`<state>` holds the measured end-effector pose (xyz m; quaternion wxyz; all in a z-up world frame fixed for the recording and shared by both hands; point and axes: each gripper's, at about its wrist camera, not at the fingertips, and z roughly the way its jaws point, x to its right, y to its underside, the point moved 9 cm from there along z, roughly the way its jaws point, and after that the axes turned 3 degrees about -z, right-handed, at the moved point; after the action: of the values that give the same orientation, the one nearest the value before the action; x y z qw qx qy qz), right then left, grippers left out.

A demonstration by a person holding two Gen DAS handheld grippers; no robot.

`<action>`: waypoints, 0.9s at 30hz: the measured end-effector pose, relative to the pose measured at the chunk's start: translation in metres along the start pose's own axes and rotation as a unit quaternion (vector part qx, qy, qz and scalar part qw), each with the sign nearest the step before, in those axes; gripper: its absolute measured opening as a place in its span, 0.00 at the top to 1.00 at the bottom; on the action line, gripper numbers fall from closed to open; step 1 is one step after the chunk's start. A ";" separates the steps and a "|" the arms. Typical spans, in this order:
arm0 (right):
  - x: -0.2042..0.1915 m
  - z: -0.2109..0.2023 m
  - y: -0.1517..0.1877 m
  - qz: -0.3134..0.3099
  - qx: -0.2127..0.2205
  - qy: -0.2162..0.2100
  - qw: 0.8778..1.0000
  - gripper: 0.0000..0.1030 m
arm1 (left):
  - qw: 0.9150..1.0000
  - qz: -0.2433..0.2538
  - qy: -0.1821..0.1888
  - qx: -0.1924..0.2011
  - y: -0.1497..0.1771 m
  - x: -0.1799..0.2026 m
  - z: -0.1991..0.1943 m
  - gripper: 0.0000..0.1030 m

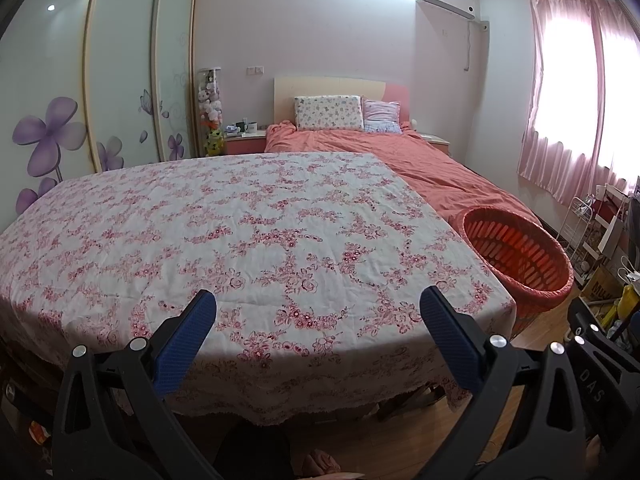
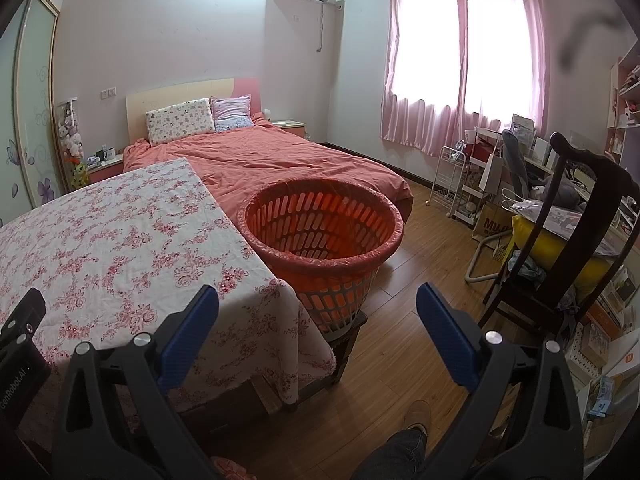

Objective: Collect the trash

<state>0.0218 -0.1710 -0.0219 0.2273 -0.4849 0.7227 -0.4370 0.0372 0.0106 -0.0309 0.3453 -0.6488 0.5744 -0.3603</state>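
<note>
— Left gripper (image 1: pixel 318 304)?
— Released, holding nothing, poised above the near edge of a worktop (image 1: pixel 240 216) under a floral cloth.

— Right gripper (image 2: pixel 318 304)?
— Also spread wide, holding nothing, aimed toward the basket (image 2: pixel 322 236).

— Where exactly?
— Orange, lined with a bag, raised on a low stand, touching the worktop's right corner, bed (image 2: pixel 280 156) behind.

— Any trash?
— None visible on the cloth. Basket interior apparently bare, bottom partly hidden.

— Progress?
— Hard to judge: either nothing collected yet or all cleared. No remaining piece in sight.
</note>
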 end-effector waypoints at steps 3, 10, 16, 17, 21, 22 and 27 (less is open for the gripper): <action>0.000 0.000 0.000 0.000 0.000 0.000 1.000 0.06 | 1.000 0.000 0.000 -0.001 0.001 0.000 0.000 0.03; 0.001 0.000 0.000 0.000 0.000 0.000 1.000 0.06 | 1.000 0.000 0.000 -0.001 0.001 -0.001 0.001 0.03; 0.001 0.000 0.000 0.000 0.000 -0.001 1.000 0.06 | 1.000 -0.001 -0.001 -0.001 0.003 -0.002 0.001 0.03; 0.001 0.000 0.000 0.000 0.000 -0.001 1.000 0.06 | 1.000 -0.001 -0.001 -0.001 0.004 -0.002 0.001 0.03; 0.001 0.000 -0.001 0.000 0.000 0.000 1.000 0.06 | 1.000 -0.002 -0.003 -0.002 0.005 -0.003 0.001 0.02; 0.001 0.000 -0.001 0.000 0.000 0.000 1.000 0.06 | 1.000 -0.002 -0.003 -0.002 0.005 -0.004 0.000 0.03; 0.002 -0.001 -0.001 0.000 0.000 -0.001 1.000 0.06 | 1.000 -0.001 -0.004 -0.002 0.005 -0.006 0.000 0.02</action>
<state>0.0210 -0.1723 -0.0210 0.2276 -0.4853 0.7225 -0.4366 0.0344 0.0158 -0.0351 0.3457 -0.6517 0.5729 -0.3573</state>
